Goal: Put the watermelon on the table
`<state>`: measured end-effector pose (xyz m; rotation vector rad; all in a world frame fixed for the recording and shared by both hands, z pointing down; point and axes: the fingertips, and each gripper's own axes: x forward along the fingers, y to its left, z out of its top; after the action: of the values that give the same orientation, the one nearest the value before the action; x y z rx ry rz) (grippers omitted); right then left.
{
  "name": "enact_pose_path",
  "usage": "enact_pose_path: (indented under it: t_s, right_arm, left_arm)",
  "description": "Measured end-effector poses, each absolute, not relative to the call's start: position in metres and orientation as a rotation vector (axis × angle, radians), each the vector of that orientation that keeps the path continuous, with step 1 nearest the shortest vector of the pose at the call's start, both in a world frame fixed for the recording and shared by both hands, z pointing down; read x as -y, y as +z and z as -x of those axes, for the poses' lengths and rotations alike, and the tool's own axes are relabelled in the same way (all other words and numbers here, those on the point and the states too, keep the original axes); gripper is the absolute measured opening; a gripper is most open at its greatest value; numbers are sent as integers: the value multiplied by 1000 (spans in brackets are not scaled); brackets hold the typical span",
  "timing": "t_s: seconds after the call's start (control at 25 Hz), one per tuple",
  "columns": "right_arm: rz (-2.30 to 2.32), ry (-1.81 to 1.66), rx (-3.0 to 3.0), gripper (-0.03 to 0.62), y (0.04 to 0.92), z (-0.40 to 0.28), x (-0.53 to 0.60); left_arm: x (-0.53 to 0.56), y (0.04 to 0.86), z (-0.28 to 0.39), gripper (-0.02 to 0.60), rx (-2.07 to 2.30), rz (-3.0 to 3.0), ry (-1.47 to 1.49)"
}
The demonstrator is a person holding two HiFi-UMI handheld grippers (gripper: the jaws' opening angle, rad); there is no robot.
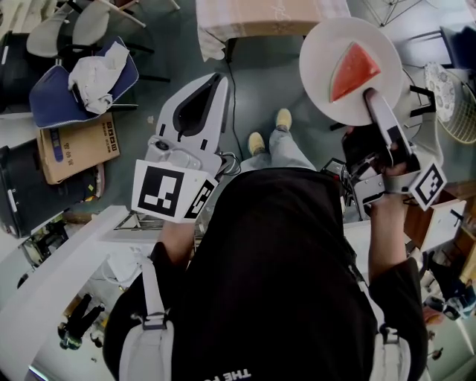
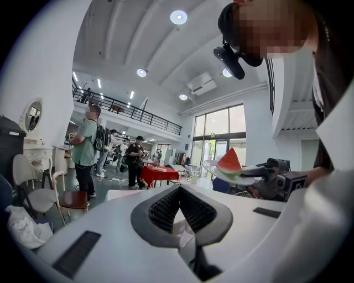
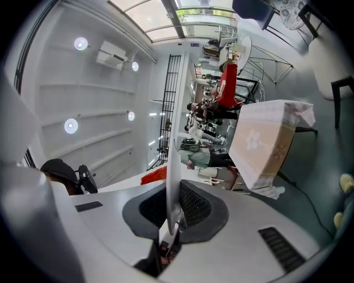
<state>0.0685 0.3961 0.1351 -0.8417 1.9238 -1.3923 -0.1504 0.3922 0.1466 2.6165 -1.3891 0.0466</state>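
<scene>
A: Shoulders point(image 1: 275, 260) in black closest under the lens, hiding much below. Whereabouts of the watermelon point(image 1: 353, 71)?

B: On the white plate point(image 1: 320, 45), toward the edge nipped by the right gripper point(image 1: 370, 98). Held in the air, resting on no table.

A: And the grip?

B: Narrow, pinched tight on the plate's rim, with the plate seen edge-on between the pads point(image 3: 193, 204) in the right gripper view. Left gripper point(image 1: 220, 77) closed to a point, holding nothing, well apart from the plate.

A: Step in hand?

B: Most likely the carry: plate aloft over grey floor point(image 1: 290, 82), not yet set down. Likeliest goal, the cloth-covered table point(image 1: 260, 18) ahead, near but not under the plate.

A: Next move, then?

B: Going by this alone: bring the plate over the tabletop, well inside its near edge. Keep it level to stop the slice sliding. Lower until flat on the cloth, and only then ease the jaws off. With 1 gripper on 1 edge, some risk of tilt, so perhaps steady the opposite rim with the free left.
</scene>
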Motion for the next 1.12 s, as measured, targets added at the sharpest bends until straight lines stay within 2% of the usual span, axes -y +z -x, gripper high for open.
enact_pose_path:
  t_s: [0.36, 1.12]
  right_arm:
    - [802, -1422, -1923, 31, 138, -74, -379]
    - [785, -1433, -1915, 31, 133, -139, -306]
  left_arm:
    - [-380, 146, 140, 11, 1409, -2608, 67]
    - [-305, 126, 66, 11, 1398, -2654, 101]
